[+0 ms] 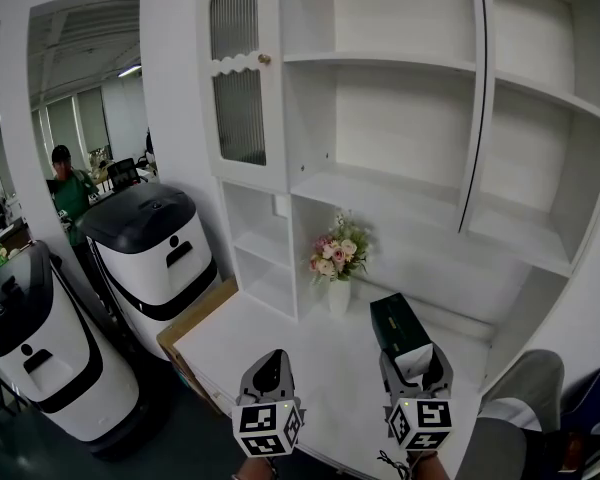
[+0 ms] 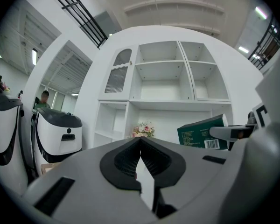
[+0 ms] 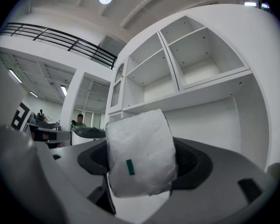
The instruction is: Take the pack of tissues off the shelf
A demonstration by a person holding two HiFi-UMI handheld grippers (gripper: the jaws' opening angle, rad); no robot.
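Observation:
The pack of tissues (image 1: 395,330) is a dark green pack with a white plastic end. It hangs just above the white counter, clear of the shelves. My right gripper (image 1: 416,360) is shut on its near end. In the right gripper view the white end of the pack (image 3: 140,148) fills the gap between the jaws. The left gripper view shows the pack (image 2: 203,132) at the right, green side and barcode facing me. My left gripper (image 1: 270,368) hovers to the left of the pack, shut, with nothing between its pads (image 2: 151,157).
A vase of flowers (image 1: 338,258) stands on the counter (image 1: 300,353) by the white shelf unit (image 1: 400,178). Two white and black robots (image 1: 155,248) and a cardboard box (image 1: 195,323) stand at the left. A person in green (image 1: 70,188) is far behind. A grey chair (image 1: 525,388) sits at the lower right.

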